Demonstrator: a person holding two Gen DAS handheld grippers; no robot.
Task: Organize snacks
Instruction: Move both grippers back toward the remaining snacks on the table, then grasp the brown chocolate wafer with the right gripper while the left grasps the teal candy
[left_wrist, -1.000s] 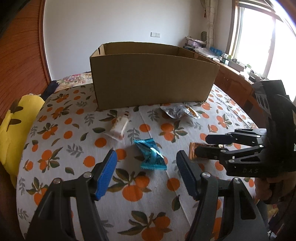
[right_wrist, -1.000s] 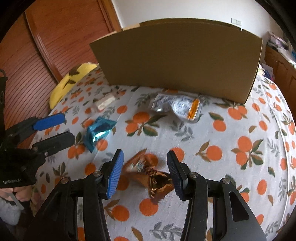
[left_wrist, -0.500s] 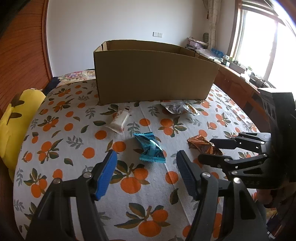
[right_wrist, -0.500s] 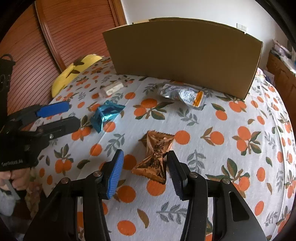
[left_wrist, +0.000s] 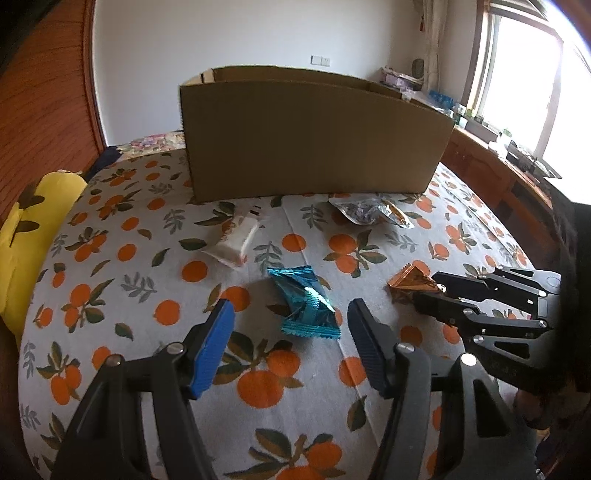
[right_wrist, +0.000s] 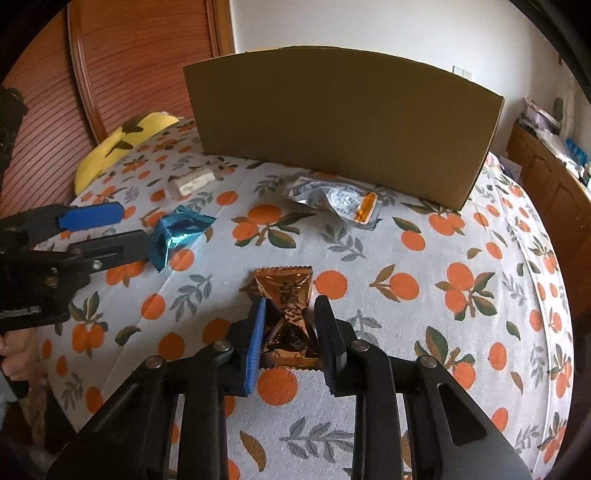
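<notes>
A copper foil snack packet (right_wrist: 287, 314) lies on the orange-print tablecloth, and my right gripper (right_wrist: 290, 317) is shut on its near half; it also shows in the left wrist view (left_wrist: 410, 282). A teal foil packet (left_wrist: 304, 302) lies just ahead of my left gripper (left_wrist: 290, 325), which is open around empty space short of it; the packet also shows in the right wrist view (right_wrist: 177, 234). A white packet (left_wrist: 234, 243) and a silver packet (left_wrist: 365, 211) lie nearer the open cardboard box (left_wrist: 314, 144).
The box (right_wrist: 343, 118) stands at the far side of the round table (right_wrist: 498, 295). A yellow cushion (left_wrist: 26, 229) sits off the left edge. Wooden cabinets (left_wrist: 491, 166) and a window are at the right.
My right gripper has moved forward over the copper packet and closed on it. My left gripper has come a little nearer the teal packet, still open.
</notes>
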